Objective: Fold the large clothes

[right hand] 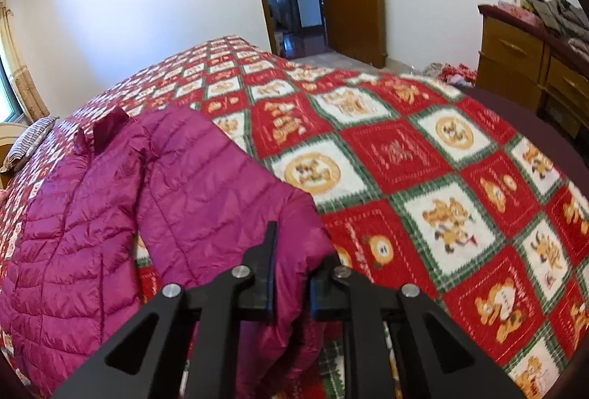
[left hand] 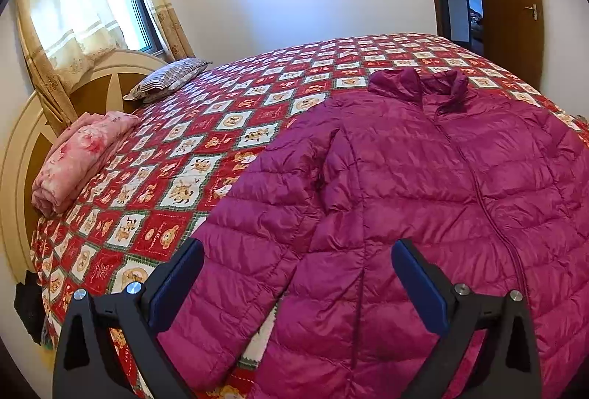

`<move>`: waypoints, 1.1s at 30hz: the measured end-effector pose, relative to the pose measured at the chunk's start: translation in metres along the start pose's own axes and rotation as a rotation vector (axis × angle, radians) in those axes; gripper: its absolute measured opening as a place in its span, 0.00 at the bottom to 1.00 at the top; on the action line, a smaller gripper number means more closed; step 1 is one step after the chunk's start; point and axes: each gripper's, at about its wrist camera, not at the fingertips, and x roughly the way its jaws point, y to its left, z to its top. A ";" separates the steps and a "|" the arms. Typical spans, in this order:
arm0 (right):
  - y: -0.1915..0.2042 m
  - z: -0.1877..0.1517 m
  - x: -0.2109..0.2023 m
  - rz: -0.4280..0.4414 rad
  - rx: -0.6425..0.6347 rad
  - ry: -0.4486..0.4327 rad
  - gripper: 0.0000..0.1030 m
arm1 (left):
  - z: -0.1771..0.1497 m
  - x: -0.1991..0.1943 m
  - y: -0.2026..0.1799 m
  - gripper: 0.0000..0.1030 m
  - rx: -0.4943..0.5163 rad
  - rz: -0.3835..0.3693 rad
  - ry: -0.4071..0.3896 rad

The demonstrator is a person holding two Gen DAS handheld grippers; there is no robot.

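Bedroom with white walls; a bed (left hand: pixel 235 126) under a red, white and green patchwork quilt is filling both views. Magenta puffer jacket (left hand: pixel 423 185) is lying front-up on the quilt, collar toward the far wall, spreading over the centre and right of the left wrist view. Left gripper (left hand: pixel 297 262) is hanging over the jacket's lower left part, jaws standing wide apart, nothing between them. Right gripper (right hand: pixel 291 273), lower centre of its view, is sitting clamped on the jacket's sleeve (right hand: pixel 228 192). Pink folded blanket (left hand: pixel 81 159) and striped pillow (left hand: pixel 169 78) are lying at left, by the headboard.
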 end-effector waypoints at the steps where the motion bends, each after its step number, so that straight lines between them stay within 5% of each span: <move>1: 0.003 0.003 -0.002 -0.001 -0.006 -0.008 0.14 | 0.001 0.002 0.000 0.99 0.002 0.003 0.003; 15: 0.139 0.048 -0.013 0.136 -0.246 -0.133 0.13 | 0.013 0.041 0.037 0.99 -0.069 0.028 0.046; 30: 0.303 0.005 0.058 0.316 -0.414 -0.054 0.12 | 0.020 0.070 0.063 0.99 -0.123 0.079 0.074; 33: 0.314 0.001 0.071 0.327 -0.422 -0.031 0.24 | 0.020 0.075 0.064 0.99 -0.135 0.083 0.089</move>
